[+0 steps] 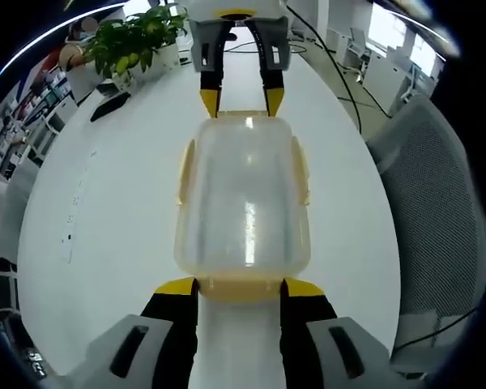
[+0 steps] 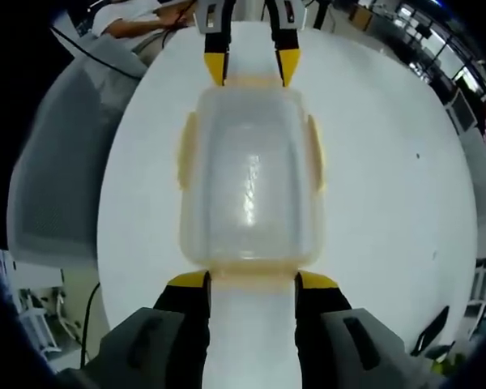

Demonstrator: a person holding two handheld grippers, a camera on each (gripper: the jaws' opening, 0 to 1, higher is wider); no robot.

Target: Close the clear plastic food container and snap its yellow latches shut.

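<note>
A clear plastic container (image 1: 243, 203) with its lid on lies on the white table (image 1: 113, 219). Yellow latches (image 1: 301, 168) run along both long sides and both short ends. My left gripper (image 1: 241, 285) is open, its yellow-tipped jaws flanking the end latch (image 1: 239, 286) nearest it. At the opposite short end my right gripper (image 1: 241, 101) is open too, its tips just off the container's corners. In the right gripper view the container (image 2: 247, 178) lies lengthwise, with the right gripper (image 2: 253, 279) at its near end and the left gripper (image 2: 253, 66) at the far end.
A potted plant (image 1: 138, 40) and a flat black object (image 1: 109, 105) sit on the table beyond the container. A grey mesh chair (image 1: 437, 211) stands beside the table edge. Cables (image 1: 340, 73) trail past the far end. A person's arm (image 2: 138, 24) rests near the table.
</note>
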